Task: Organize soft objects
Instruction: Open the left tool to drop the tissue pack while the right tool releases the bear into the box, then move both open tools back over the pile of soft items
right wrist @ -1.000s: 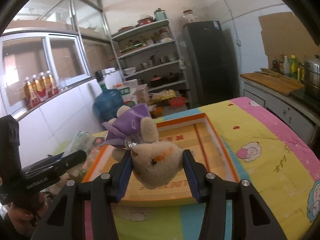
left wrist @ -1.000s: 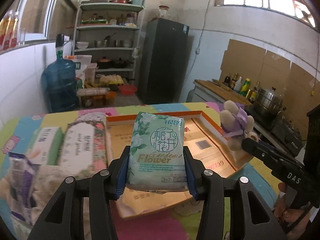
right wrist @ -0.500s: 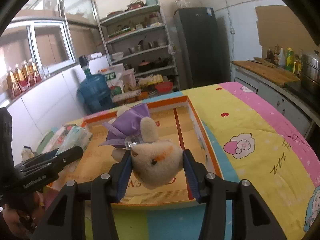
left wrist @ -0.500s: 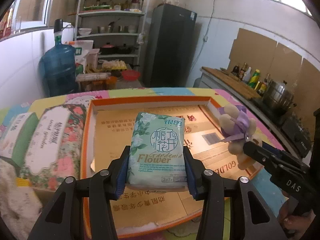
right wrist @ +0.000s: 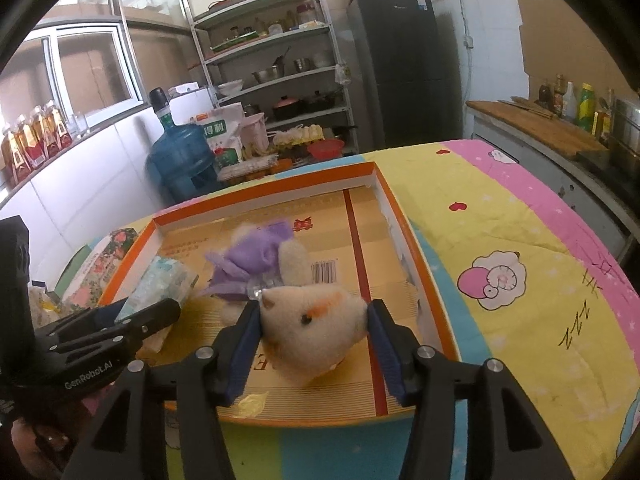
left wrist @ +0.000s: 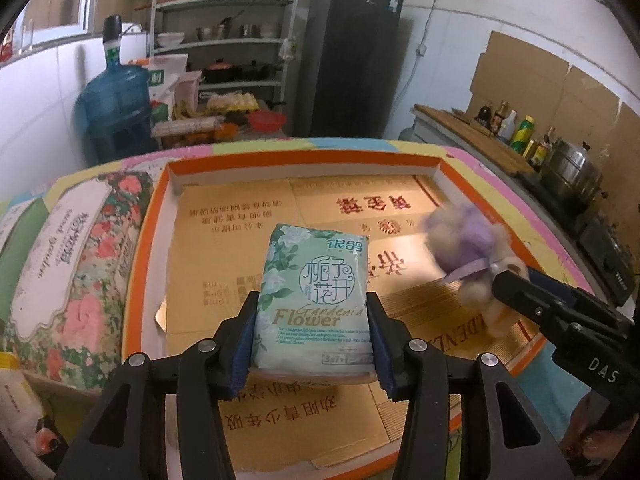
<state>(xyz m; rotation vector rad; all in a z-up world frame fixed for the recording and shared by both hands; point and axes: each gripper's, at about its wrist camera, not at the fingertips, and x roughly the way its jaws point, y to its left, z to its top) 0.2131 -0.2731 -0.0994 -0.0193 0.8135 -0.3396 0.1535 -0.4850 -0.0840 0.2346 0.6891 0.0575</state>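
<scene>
Tissue pack (left wrist: 314,296) and plush (right wrist: 310,316), each clamped in its own tongs, left (left wrist: 312,340) and right (right wrist: 314,340), hang over the tray (left wrist: 144,240), seemingly for setting down inside.

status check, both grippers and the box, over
Left gripper shut on tissue pack, over the orange box. Right gripper shut on plush toy, over the box's right side. Box floor below shows only cardboard.
</scene>
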